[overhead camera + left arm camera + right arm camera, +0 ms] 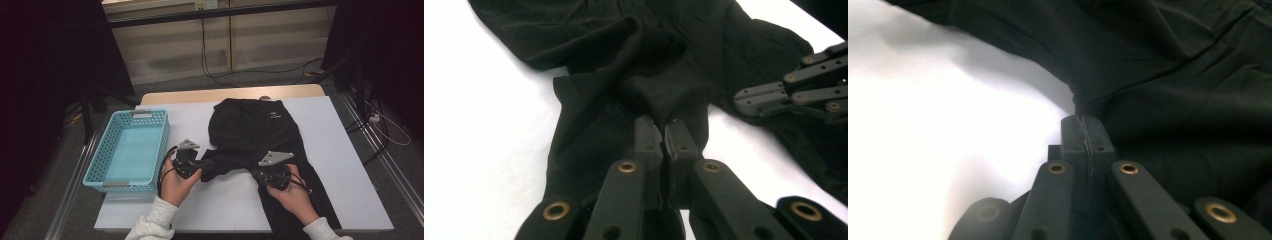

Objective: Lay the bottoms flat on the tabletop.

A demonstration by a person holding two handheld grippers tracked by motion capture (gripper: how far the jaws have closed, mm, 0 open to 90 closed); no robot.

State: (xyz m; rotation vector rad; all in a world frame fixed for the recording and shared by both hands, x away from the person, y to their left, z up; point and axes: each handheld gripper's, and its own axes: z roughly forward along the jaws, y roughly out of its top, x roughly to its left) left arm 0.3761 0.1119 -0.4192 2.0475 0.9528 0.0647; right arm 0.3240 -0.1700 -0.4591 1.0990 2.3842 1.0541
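A black garment [250,125] lies spread on the white table cover [345,165], one part folded toward the left. My left gripper [205,164] is shut on a bunched fold of that garment [624,50]; in the left gripper view the cloth rises in a ridge from between the closed fingertips [646,131]. My right gripper [256,174] sits at the inner edge of the garment's lower right part. In the right gripper view its jaws [1082,122] are pressed together where the cloth's edge [1173,75] runs into their tips. The right gripper [740,100] also shows in the left gripper view.
A light blue plastic basket [135,114] stands at the table's left edge, with nothing in it. Bare white cover lies between the two hands and along the front edge. Black stands and cables are on the floor around the table.
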